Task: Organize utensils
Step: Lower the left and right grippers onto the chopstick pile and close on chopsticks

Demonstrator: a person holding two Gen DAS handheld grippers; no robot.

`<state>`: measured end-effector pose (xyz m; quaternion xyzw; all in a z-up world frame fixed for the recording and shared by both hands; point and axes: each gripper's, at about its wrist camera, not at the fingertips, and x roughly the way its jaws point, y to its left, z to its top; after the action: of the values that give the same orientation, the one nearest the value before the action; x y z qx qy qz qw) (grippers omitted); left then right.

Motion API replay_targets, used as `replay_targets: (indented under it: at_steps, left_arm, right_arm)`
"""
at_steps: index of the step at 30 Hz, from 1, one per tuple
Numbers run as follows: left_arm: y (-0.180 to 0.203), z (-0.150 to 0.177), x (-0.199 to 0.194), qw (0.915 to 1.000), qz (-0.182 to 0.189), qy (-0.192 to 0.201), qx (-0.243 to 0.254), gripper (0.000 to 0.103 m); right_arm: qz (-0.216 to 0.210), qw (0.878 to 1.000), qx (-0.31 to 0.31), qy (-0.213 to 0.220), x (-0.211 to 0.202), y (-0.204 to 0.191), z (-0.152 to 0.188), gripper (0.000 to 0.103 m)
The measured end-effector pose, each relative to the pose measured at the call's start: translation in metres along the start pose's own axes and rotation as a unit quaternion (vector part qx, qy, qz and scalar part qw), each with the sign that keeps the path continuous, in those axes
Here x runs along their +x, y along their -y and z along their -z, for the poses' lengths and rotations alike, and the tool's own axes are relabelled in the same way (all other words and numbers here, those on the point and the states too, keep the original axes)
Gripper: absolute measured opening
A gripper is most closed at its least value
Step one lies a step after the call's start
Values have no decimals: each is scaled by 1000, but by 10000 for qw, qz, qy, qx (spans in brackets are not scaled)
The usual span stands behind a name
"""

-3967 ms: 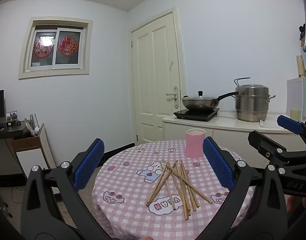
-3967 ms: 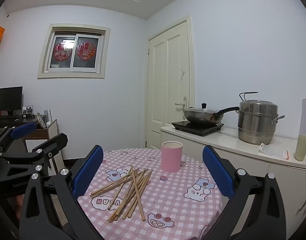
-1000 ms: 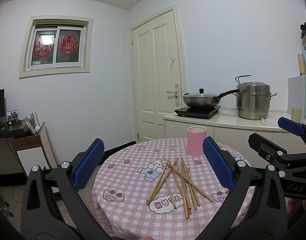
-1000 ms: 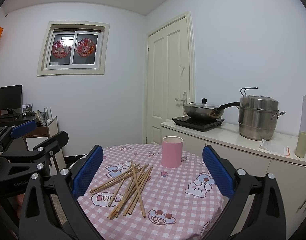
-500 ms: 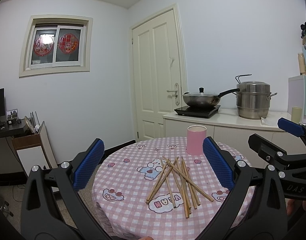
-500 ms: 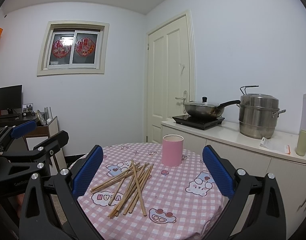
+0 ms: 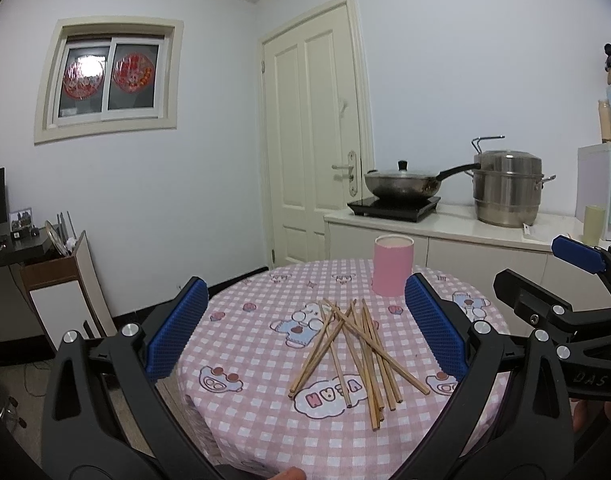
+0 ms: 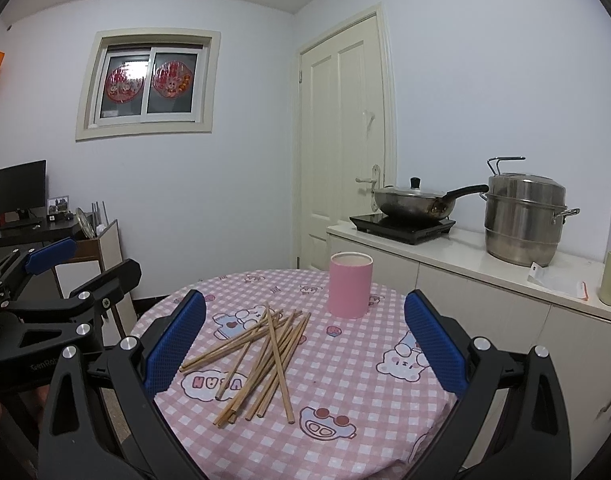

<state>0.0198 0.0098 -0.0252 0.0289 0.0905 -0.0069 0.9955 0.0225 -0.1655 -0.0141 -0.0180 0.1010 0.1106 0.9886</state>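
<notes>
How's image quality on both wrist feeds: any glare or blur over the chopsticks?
Left wrist: chopsticks sharp, evenly lit, no glare; window blown out; fisheye bends the door. Right wrist: chopsticks equally crisp; black corner vignetting.

Wooden chopsticks (image 7: 355,350) lie crisscrossed in a loose pile near an upright pink cup (image 7: 393,266)

We face pale lilac-white walls (image 8: 245,200) meeting at a corner beside a closed cream panelled door (image 8: 345,152). A cream-framed sliding window (image 8: 147,84) with red round paper decorations sits high on the left wall. A white cabinet run with a pale worktop (image 8: 465,248) stands along the right wall. At far left a dark desk (image 8: 25,232) carries a black monitor (image 8: 21,186).
</notes>
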Motion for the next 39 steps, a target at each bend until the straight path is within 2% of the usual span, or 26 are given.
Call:
replay_targets:
  at_steps: [4,8,13,17,23,25,26,27,29,30,34,36,39]
  left_arm:
    - [-2,8,17,9994,122,-324,-5,97]
    - [-3,23,44,9957,380,-847,-16,97]
    - [-11,44,85,9848,745,-1548,-246,97]
    - [-15,54,114,9773,852,-1926,-216,97]
    - [-26,60,162,9622,1134,-2464,-249,97]
    - [-28,62,178,9582,1131,-2622,-189,89]
    - [-29,63,185,9563,1113,-2701,-145,87]
    - [-31,63,189,9553,1097,-2743,-133,84]
    - [-34,62,199,9531,1127,-2804,-156,83]
    - [-36,62,203,9521,1139,-2834,-165,80]
    - [-43,61,215,9497,1071,-2938,-161,67]
    - [-48,62,222,9457,1127,-3039,-244,59]
    - [-54,63,231,9411,1201,-3143,-342,58]
  right_arm:
    - [-62,9998,19,-178,14,2,3,96]
    - [-22,9991,21,-412,32,6,11,96]
    - [75,9971,108,-744,57,19,21,96]
    - [119,9941,156,-1068,81,31,28,96]
    - [-312,9876,132,-1535,125,36,32,96]
    - [-418,9845,40,-1705,140,34,32,95]
    - [-531,9826,-11,-1777,149,31,32,93]
    - [-654,9805,-43,-1854,158,29,32,84]
    - [-884,9737,-134,-2095,179,21,31,76]
    - [-963,9712,-178,-2173,187,18,32,68]
    - [-1230,9591,-471,-2507,223,0,34,50]
    - [-1332,9521,-566,-2693,240,-8,37,38]
    - [-1378,9452,-675,-2882,257,-15,39,29]
